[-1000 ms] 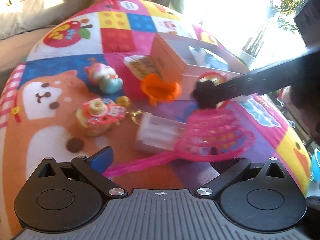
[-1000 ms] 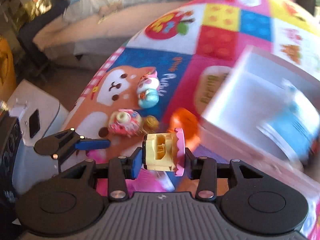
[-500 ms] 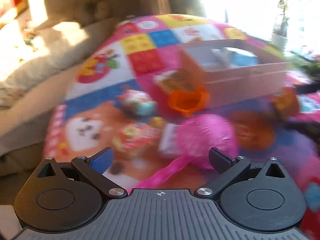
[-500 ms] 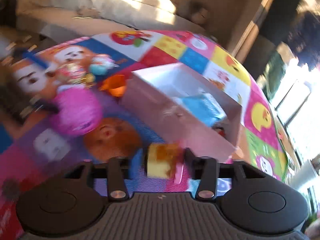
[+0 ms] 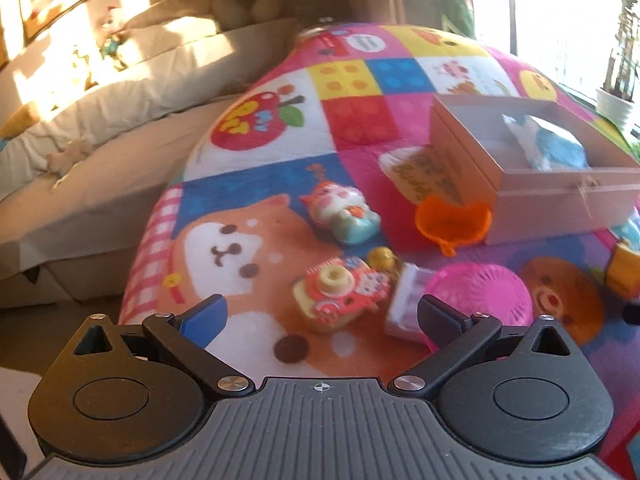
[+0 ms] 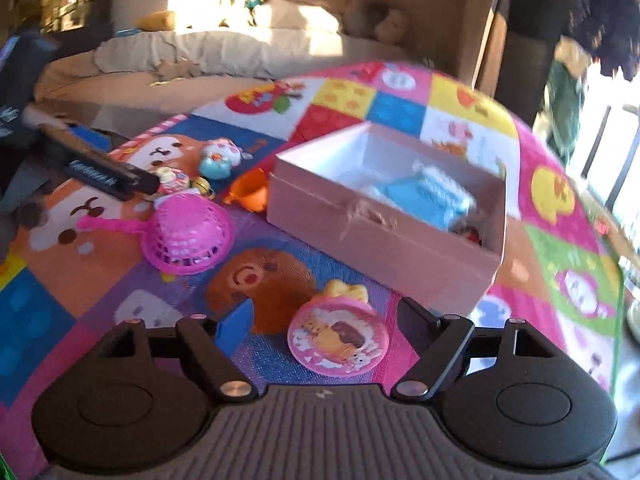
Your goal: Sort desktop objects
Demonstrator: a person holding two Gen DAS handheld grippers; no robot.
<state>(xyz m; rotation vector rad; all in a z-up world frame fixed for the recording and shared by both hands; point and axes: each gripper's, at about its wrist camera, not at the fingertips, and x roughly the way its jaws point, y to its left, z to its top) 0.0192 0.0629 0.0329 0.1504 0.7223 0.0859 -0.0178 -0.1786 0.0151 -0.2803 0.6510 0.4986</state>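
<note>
My right gripper (image 6: 326,322) is open. A pink round toy with a yellow top (image 6: 338,336) lies on the mat between its fingers, just in front of the pink box (image 6: 384,232). The box (image 5: 560,196) holds a blue item (image 6: 424,196). My left gripper (image 5: 320,312) is open and empty, hovering over a pink and yellow camera toy (image 5: 340,294). A pink strainer (image 5: 480,300) lies by its right finger and shows in the right wrist view (image 6: 188,236) too.
A cat figurine (image 5: 344,212), an orange cup (image 5: 452,222), a gold bell (image 5: 380,258) and a clear case (image 5: 404,308) lie on the colourful play mat (image 5: 360,120). A beige sofa (image 5: 100,140) stands to the left.
My right gripper carried the pink and yellow toy to the front of the box, opened and let it go onto the mat. My left gripper pulled back and rose, still open.
</note>
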